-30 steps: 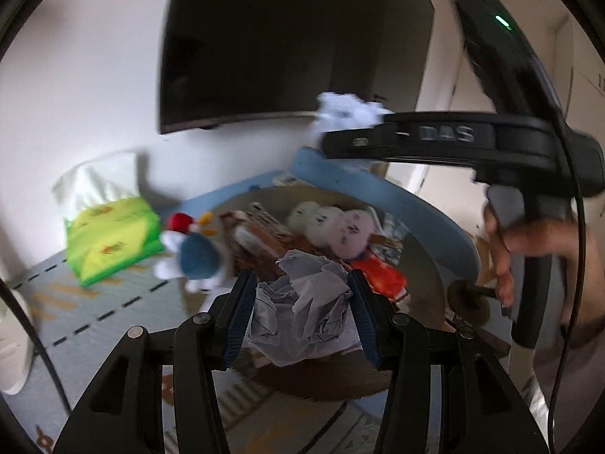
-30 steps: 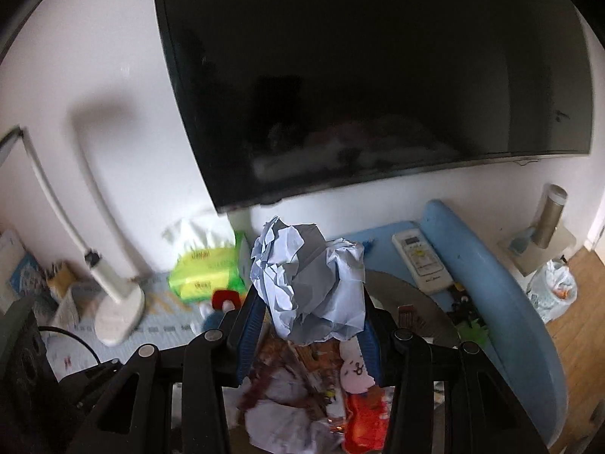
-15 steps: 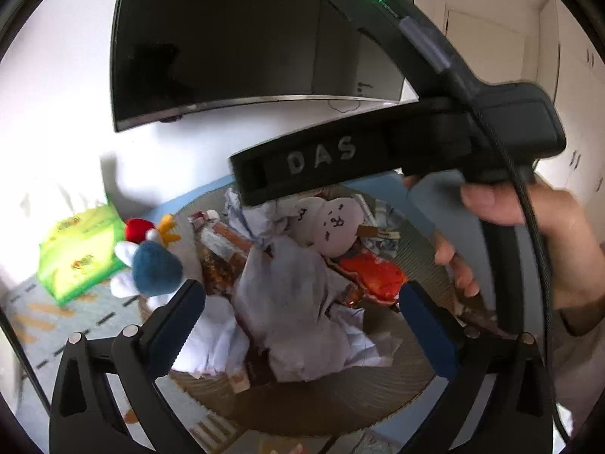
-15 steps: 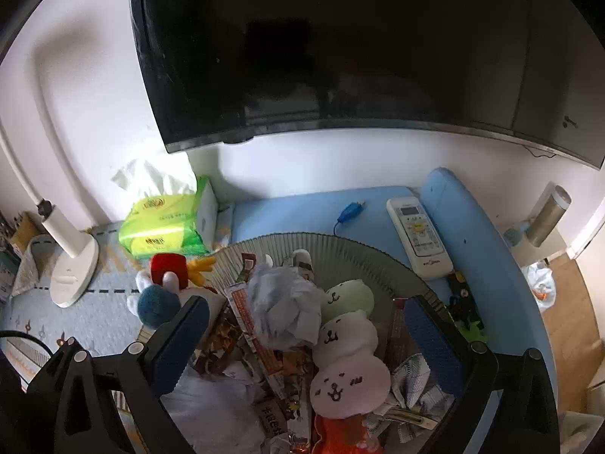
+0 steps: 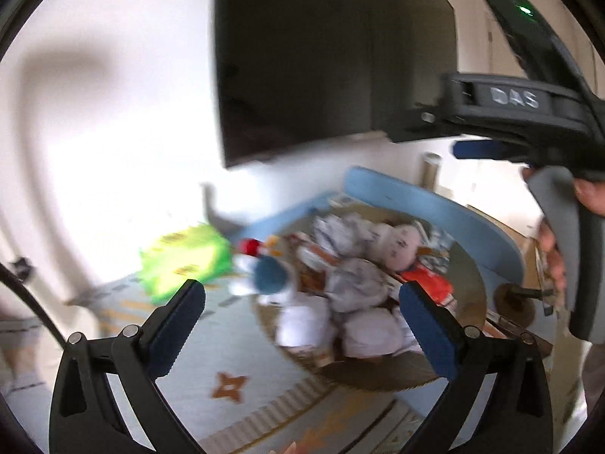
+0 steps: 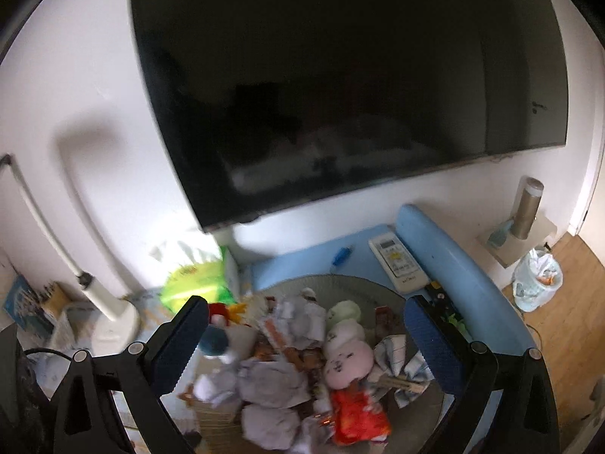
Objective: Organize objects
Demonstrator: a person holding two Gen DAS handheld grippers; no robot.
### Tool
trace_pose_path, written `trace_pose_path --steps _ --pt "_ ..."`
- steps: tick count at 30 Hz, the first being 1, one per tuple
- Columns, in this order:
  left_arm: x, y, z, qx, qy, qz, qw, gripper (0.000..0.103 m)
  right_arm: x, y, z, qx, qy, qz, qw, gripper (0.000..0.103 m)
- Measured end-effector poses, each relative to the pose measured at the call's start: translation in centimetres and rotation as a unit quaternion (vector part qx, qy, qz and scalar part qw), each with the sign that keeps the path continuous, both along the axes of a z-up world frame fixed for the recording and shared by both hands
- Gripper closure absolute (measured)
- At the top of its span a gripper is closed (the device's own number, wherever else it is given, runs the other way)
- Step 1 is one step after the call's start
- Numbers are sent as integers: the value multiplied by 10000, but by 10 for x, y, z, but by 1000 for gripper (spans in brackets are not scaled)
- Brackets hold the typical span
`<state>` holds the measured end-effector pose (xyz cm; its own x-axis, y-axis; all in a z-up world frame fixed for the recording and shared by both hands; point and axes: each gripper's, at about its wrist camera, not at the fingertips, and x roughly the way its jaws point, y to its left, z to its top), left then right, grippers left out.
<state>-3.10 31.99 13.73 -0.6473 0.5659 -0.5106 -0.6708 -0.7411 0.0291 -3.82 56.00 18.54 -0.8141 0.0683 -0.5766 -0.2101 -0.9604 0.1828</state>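
Note:
A round woven tray (image 6: 423, 420) on the table holds crumpled paper balls (image 6: 272, 380), a pink and white plush toy (image 6: 346, 359), a red wrapper (image 6: 359, 418) and snack packets. A blue plush with a red cap (image 6: 215, 336) lies at its left rim. The tray (image 5: 469, 295) and paper balls (image 5: 355, 285) also show in the left wrist view. My left gripper (image 5: 302, 325) is open and empty above the tray's near side. My right gripper (image 6: 302, 344) is open and empty above the pile; its body shows in the left wrist view (image 5: 506, 113).
A green tissue pack (image 6: 196, 280) stands left of the tray by the wall. A white remote (image 6: 397, 261) lies on the blue mat behind. A dark TV (image 6: 340, 83) hangs above. A white lamp base (image 6: 113, 321) stands at far left. A plastic bag (image 6: 537, 283) sits on the floor at right.
Both grippers held crumpled paper balls a second ago, then opened and dropped them onto the tray's pile. Both have since pulled back and up, empty.

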Motion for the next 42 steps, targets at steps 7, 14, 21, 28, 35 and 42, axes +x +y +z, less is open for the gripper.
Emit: trace_pose_path --steps 7,14,21,28,35,42 --pt "20 -67 49 -221 666 951 9930 0 38 -63 45 101 561 439 9974 0" --pt "51 -154 69 -297 735 2015 9763 0 78 -149 68 212 985 1031 9896 0" --pt "66 -235 48 -442 363 2936 9542 0 80 -218 20 150 423 1520 9874 0" --pt "55 -264 -33 -611 -428 3224 9437 0 62 -246 -80 157 -598 1562 9858 0" --pt "42 -267 -117 -672 -1437 3077 9382 0 56 -244 -163 438 -1341 1264 9819 0" --pt "39 -260 -137 -611 -1971 3006 9312 0 56 -243 -193 849 -1652 1096 9765 0"
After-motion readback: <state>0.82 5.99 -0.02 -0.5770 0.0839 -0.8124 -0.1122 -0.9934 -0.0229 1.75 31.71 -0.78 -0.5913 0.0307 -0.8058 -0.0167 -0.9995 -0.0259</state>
